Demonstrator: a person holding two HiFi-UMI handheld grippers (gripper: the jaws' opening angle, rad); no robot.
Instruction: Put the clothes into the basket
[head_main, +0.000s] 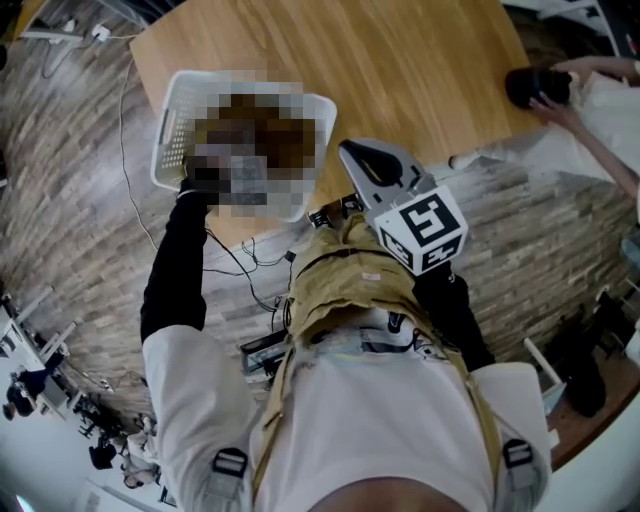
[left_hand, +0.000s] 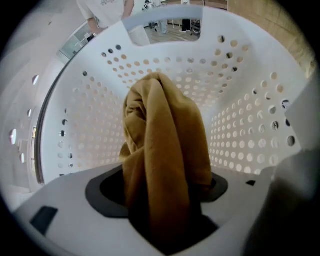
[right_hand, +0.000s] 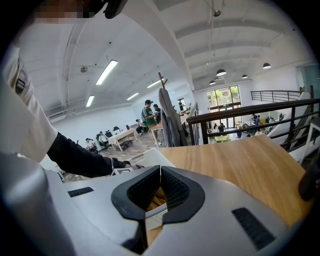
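Head view has the white perforated plastic laundry basket (head_main: 166, 150) in the upper left of the frame, on the near left corner of the light wooden table (head_main: 430, 70), its contents masked by mosaic. Left gripper view looks straight into that basket (left_hand: 240, 125), and there we see the mustard-brown cloth garment (left_hand: 165, 150) bunched into a thick column at frame centre. Its long axis runs up and down the picture, along the line of the jaws. The rounded folded end points away from us toward the basket's far perforated wall, and the other end drops into the dark throat at bottom centre. The left gripper (left_hand: 162, 191) has its jaws spread wide. The garment stands between them, with a dark gap showing beside it on the left pad's side, so the grip looks slack. Our left arm, in a black sleeve (head_main: 175, 270), reaches almost straight from the lower left of the head view up to the basket's near rim. The right gripper (head_main: 360, 160), with its marker cube (head_main: 425, 230), is held up close to the torso at frame centre, the forearm bent, jaws aimed to the upper left toward the basket. In the right gripper view its jaws (right_hand: 159, 182) meet tip to tip, closed, with the table (right_hand: 235, 165) beyond.
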